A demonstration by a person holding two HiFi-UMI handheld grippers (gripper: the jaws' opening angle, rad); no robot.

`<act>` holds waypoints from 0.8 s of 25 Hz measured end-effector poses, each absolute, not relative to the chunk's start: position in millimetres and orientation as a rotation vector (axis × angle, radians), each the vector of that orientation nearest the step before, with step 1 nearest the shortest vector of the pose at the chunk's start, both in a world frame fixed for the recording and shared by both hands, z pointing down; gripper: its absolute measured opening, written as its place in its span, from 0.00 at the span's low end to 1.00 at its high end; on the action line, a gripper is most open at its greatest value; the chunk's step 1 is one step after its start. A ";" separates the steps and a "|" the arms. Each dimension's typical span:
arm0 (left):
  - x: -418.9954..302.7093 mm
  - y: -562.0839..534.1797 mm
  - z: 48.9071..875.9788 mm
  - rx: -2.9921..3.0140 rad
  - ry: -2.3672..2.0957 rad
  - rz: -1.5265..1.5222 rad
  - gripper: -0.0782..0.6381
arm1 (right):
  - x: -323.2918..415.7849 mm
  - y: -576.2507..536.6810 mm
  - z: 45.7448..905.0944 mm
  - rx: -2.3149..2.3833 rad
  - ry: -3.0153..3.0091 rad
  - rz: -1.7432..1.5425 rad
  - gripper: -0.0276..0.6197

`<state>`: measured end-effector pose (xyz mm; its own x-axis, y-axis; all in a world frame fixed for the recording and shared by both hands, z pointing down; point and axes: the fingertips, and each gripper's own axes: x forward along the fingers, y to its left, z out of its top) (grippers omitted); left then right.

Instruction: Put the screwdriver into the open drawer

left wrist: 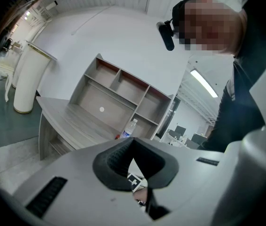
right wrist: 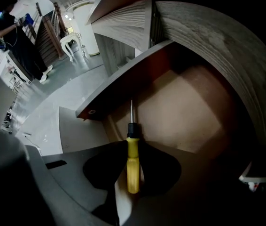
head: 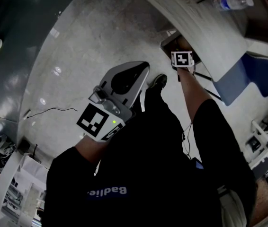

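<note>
The right hand-held gripper is aimed steeply down into the open drawer, and its own view shows why: the screwdriver lies lengthwise between its jaws. The dark pads are clamped on the yellow handle, and the black collar and thin metal shaft stick out ahead towards the drawer's pale brown floor. Holding the tool in line with the jaws lets the tip go in first, clear of the drawer's grey wall on the left and of the curved edge of the worktop that overhangs it on the right. The screwdriver is thus over the drawer's opening, gripped and hanging above the bottom; I cannot tell how near the tip is to the floor. From the head view the right arm reaches out to the drawer under the worktop's edge, with a water bottle standing farther back on top and a blue chair just beside the drawer. The left hand-held gripper is kept close to the body over the concrete floor, well apart from the drawer. Its jaws are brought together at the tips with nothing between them, so it seems parked where it cannot get in the way. In my judgement the task is near its end: what is left is to lower the tool a little and let go, taking care that the handle does not roll or bounce against the drawer's wall.
</note>
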<state>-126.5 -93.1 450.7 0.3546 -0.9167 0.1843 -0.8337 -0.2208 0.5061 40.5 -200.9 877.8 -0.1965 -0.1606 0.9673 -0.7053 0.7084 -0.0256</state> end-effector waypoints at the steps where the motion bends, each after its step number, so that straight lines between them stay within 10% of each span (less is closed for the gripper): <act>1: -126.4 -93.7 450.1 2.098 -1.520 -0.207 0.11 | 39.5 -200.7 877.5 0.694 -1.734 0.574 0.19; 20: -123.1 -89.5 435.6 2.122 -1.535 -0.223 0.11 | 34.5 -199.6 856.2 0.737 -1.818 0.612 0.29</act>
